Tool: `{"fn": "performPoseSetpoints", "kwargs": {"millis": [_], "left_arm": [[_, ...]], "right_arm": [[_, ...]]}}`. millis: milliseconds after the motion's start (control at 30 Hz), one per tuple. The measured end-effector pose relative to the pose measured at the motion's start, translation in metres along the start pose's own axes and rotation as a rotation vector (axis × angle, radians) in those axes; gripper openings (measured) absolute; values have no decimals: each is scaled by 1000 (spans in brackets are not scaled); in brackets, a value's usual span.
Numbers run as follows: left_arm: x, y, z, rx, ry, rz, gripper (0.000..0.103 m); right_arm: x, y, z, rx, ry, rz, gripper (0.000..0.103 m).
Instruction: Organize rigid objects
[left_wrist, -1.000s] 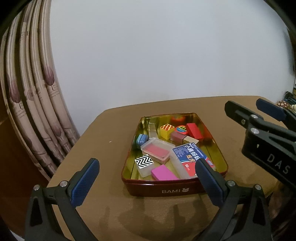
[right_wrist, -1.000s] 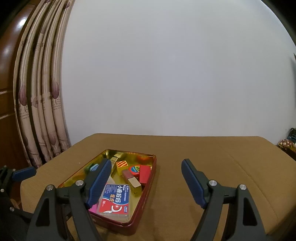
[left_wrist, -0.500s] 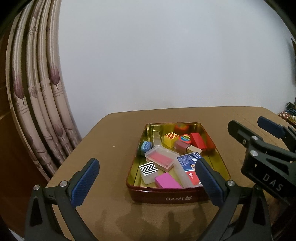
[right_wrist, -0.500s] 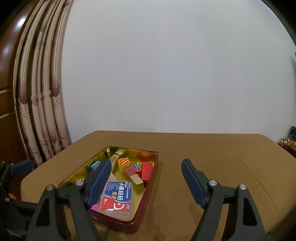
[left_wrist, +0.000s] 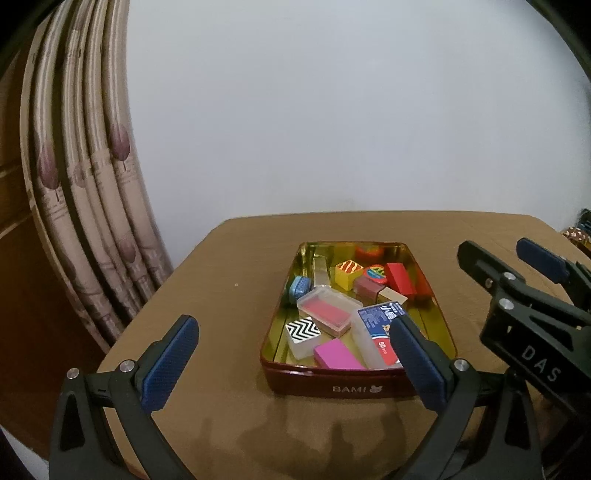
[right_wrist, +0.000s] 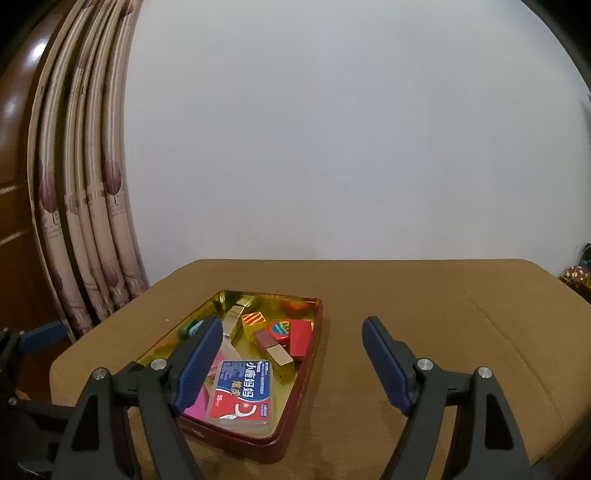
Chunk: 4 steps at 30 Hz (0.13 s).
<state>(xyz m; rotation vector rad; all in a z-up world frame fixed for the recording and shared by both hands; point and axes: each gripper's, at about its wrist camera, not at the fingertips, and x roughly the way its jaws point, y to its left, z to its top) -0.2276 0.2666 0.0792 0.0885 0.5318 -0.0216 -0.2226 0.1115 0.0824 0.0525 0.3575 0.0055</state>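
A dark red tin (left_wrist: 354, 386) with a gold inside sits on the brown table; it also shows in the right wrist view (right_wrist: 306, 369). It holds several small things: a clear box with a pink insert (left_wrist: 328, 311), a zigzag block (left_wrist: 303, 330), a magenta block (left_wrist: 338, 354), a blue and red packet (left_wrist: 380, 332) (right_wrist: 242, 391), a red block (left_wrist: 398, 277) and a yellow striped cube (left_wrist: 348, 272). My left gripper (left_wrist: 295, 363) is open and empty, near the tin's front edge. My right gripper (right_wrist: 293, 362) is open and empty, over the tin's right rim.
The brown table (left_wrist: 229, 295) runs to a white wall behind. A patterned curtain (left_wrist: 81, 206) hangs at the left. The right gripper's body (left_wrist: 532, 317) stands to the right of the tin in the left wrist view. Small items (right_wrist: 576, 275) lie past the table's right edge.
Both grippers have drawn back and up a little from the tin, which now looks smaller and farther. The left view has swung slightly left. Both stay open.
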Motion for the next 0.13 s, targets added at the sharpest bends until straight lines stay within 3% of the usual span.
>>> {"fn": "performPoseSetpoints", "kwargs": {"millis": [133], "left_arm": [[-11, -5, 6, 4, -7, 19, 103]], "right_arm": [[-7, -6, 5, 17, -11, 3, 80]]}}
